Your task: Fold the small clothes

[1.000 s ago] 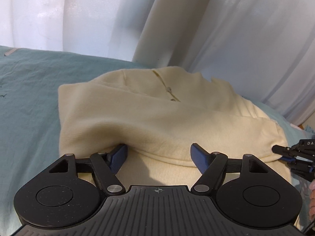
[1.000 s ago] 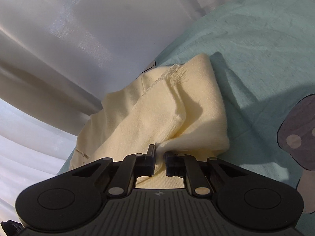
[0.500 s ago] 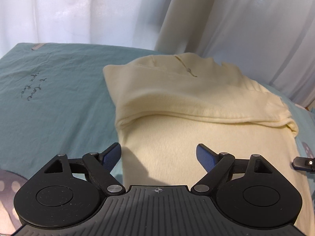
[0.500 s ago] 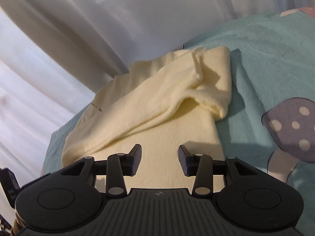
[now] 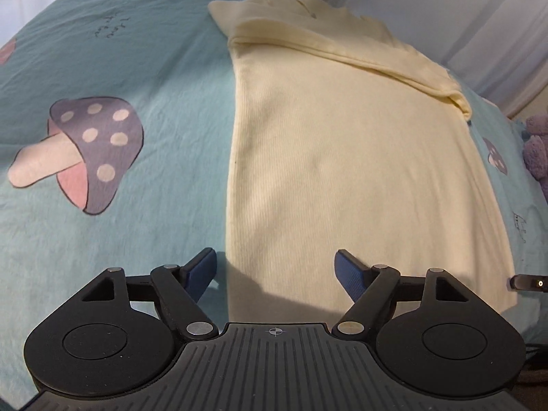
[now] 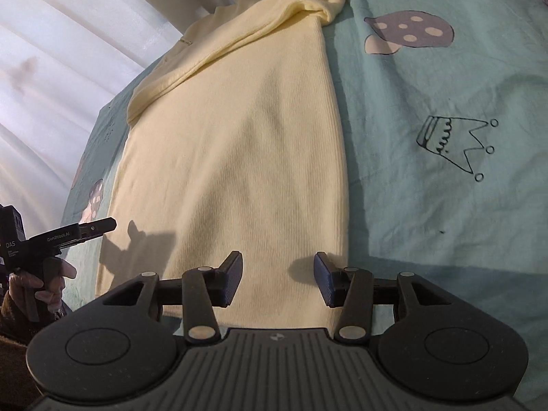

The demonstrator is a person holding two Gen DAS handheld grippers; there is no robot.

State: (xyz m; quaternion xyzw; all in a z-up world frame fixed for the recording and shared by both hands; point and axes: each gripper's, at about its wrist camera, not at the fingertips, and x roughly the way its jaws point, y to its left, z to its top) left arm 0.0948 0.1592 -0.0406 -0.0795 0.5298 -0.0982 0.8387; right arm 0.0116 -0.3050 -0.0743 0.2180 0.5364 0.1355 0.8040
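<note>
Teal mushroom-print bedsheet (image 5: 113, 68) fills the background, with the cream knit top (image 5: 359, 157) lying flat, sleeves folded across at 12 o'clock. Looks soft, light and floppy, so I'd pinch the near hem corners. Left gripper (image 5: 275, 269) and right gripper (image 6: 277, 279) hover there, fingers apart, empty.

Both wrist views look low along the cream garment (image 5: 359, 157), sharing it from opposite near corners.

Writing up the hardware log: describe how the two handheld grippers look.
Both the left gripper and the right gripper are matte black, with ribbed bodies, round side discs, silver pivot pins and blue ribbed finger pads. Seen from the right wrist, the left gripper's side carries white "GenRobot.AI" and "DAS" lettering.
</note>
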